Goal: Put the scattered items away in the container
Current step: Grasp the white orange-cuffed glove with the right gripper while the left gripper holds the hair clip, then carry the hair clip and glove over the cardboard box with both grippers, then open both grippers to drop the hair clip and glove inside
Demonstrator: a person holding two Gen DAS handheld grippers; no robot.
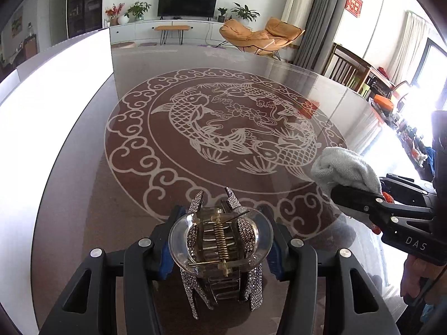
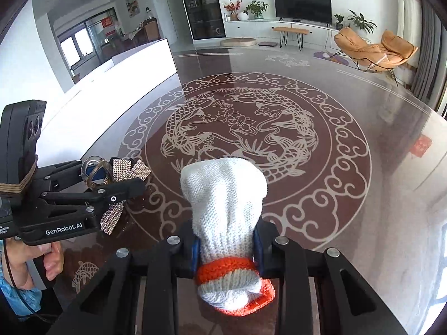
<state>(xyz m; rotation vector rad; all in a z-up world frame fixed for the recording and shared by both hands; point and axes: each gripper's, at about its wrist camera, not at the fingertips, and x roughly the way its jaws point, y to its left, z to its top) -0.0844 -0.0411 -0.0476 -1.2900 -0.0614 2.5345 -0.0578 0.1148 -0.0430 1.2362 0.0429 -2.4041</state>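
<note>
My left gripper [image 1: 220, 240] is shut on a clear hair claw clip [image 1: 220, 248] with rhinestone prongs and a brass spring, held above the floor. The clip also shows in the right wrist view [image 2: 120, 173], between the left gripper's fingers [image 2: 117, 192]. My right gripper [image 2: 226, 248] is shut on a white knitted glove [image 2: 226, 203] with an orange cuff, fingers pointing forward. In the left wrist view the glove [image 1: 346, 167] sticks out of the right gripper [image 1: 360, 195] at the right. No container is in view.
Below lies a glossy dark floor with a round fish medallion [image 1: 218, 145]. A white counter [image 1: 56, 83] runs along the left. A TV cabinet [image 1: 173, 28] and an orange lounge chair [image 1: 259, 37] stand far ahead. Wooden chairs [image 1: 343, 67] stand at the right.
</note>
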